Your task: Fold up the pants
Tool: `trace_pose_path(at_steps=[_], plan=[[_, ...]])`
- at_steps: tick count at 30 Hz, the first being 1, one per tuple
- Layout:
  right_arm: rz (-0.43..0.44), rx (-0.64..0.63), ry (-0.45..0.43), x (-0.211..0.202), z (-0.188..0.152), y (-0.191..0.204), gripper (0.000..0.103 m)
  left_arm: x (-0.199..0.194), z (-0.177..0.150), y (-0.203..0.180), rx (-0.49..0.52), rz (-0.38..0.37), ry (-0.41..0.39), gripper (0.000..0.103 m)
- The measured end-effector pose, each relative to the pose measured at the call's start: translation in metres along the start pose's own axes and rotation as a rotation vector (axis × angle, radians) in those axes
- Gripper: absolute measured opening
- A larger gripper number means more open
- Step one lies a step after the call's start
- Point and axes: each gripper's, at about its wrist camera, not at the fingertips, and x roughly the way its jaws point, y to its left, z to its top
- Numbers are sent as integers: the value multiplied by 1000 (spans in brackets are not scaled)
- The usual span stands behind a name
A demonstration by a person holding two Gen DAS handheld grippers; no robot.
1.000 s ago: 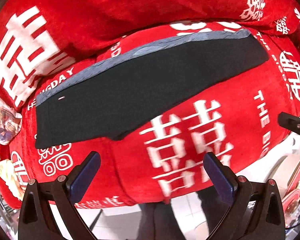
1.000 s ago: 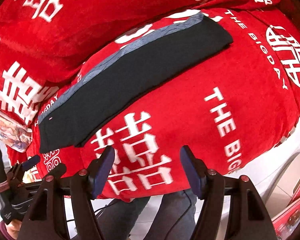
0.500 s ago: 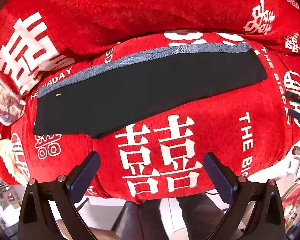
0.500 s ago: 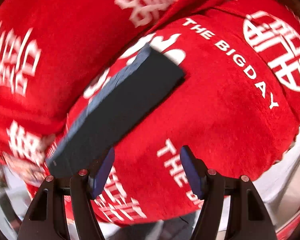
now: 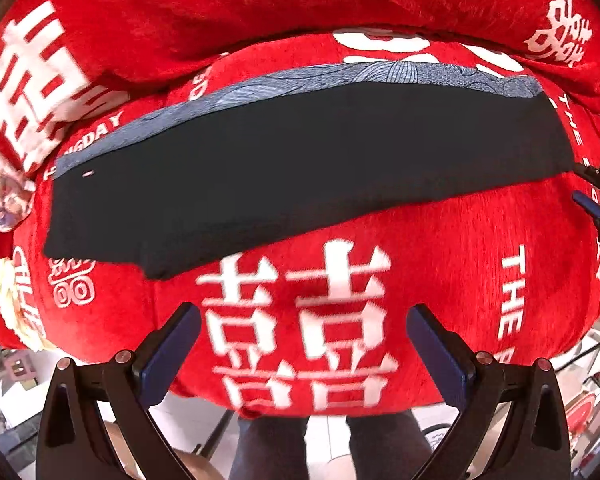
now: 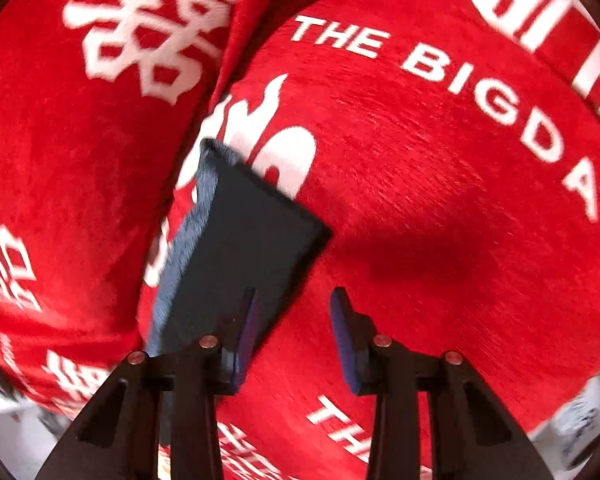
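Right gripper (image 6: 292,336): fingers spread, nothing between them. It sits low over the red cover (image 6: 440,200), at the hem end of the pants (image 6: 252,240). The near corner of that end lies just ahead of and partly behind the left finger (image 6: 246,332); the right finger is over bare cover. Contact with the cloth cannot be confirmed; the view is motion-blurred.

Left gripper (image 5: 302,344): fingers spread wide, empty. It hangs near the front edge of the cover (image 5: 440,260), well apart from the pants (image 5: 300,160).

Pants: already doubled leg on leg, they lie flat as one long dark band across the cover, a grey patterned strip (image 5: 340,76) showing along the far edge. The waist end is toward the left gripper's left side; the hem end is at the right, where the tips of the right gripper (image 5: 592,200) show at the frame edge.

Step in hand, as judged: approach to the hem end for the lengthwise fold.

Next move calls for:
- Right gripper: slide one finger under the hem corner, close on all layers.
- Left gripper: advance to the far hem corner or pin the middle.
- Carry the hem toward the waist, edges aligned.
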Motion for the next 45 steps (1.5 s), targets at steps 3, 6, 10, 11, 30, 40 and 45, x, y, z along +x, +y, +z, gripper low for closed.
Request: trace_pose_path(at_steps=[3, 6, 10, 11, 30, 40, 45], plan=[[12, -1, 7, 16, 13, -4, 40, 18, 21, -5, -10, 17, -30, 103], [16, -7, 4, 27, 18, -8, 15, 41, 44, -8, -40, 24, -52, 103], [73, -90, -44, 17, 20, 9, 15, 75, 72, -9, -91, 55, -77, 103], [92, -113, -47, 13, 20, 13, 19, 81, 75, -8, -105, 61, -72, 103], [173, 24, 8, 43, 10, -8, 16, 94, 69, -6, -101, 17, -94, 103], [8, -76, -19, 31, 5, -9, 22, 91, 66, -13, -79, 27, -112, 103], [22, -74, 31, 24, -9, -6, 43, 91, 66, -14, -80, 28, -112, 103]])
